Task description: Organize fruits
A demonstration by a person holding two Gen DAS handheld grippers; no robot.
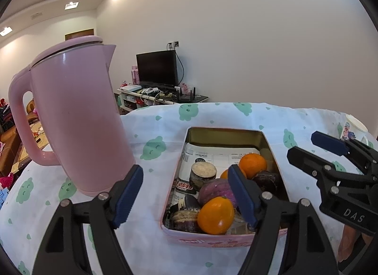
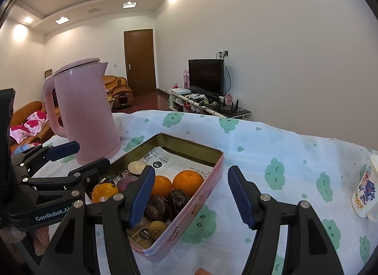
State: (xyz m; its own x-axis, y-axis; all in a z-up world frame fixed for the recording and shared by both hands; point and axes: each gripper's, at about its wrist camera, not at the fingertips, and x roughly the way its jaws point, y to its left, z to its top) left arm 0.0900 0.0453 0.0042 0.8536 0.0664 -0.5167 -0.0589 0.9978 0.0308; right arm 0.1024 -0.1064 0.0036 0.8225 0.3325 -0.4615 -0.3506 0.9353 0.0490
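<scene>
A pink rectangular tin [image 1: 224, 129] [image 2: 196, 211] lies on the cloth with fruit in it. It holds oranges [image 1: 216, 214] [image 2: 187, 181], a purple fruit [image 1: 213, 191], dark wrinkled fruits [image 1: 267, 180] [image 2: 157, 206] and a yellowish fruit [image 2: 157, 227], all lying on printed paper. My left gripper [image 1: 185, 195] hangs open at the tin's near left corner with nothing between its pads. Its right finger [image 1: 241, 194] covers part of the fruit. My right gripper [image 2: 191, 194] is open and empty over the tin's right wall. Its left finger [image 2: 141, 194] reaches over the fruit.
A tall pink kettle [image 1: 80, 119] [image 2: 87, 109] stands close to the tin's left. A white printed cup [image 2: 365, 194] [image 1: 354, 126] sits at the far right. The white cloth [image 2: 271, 152] with green prints covers the table, whose far edge lies just behind the tin.
</scene>
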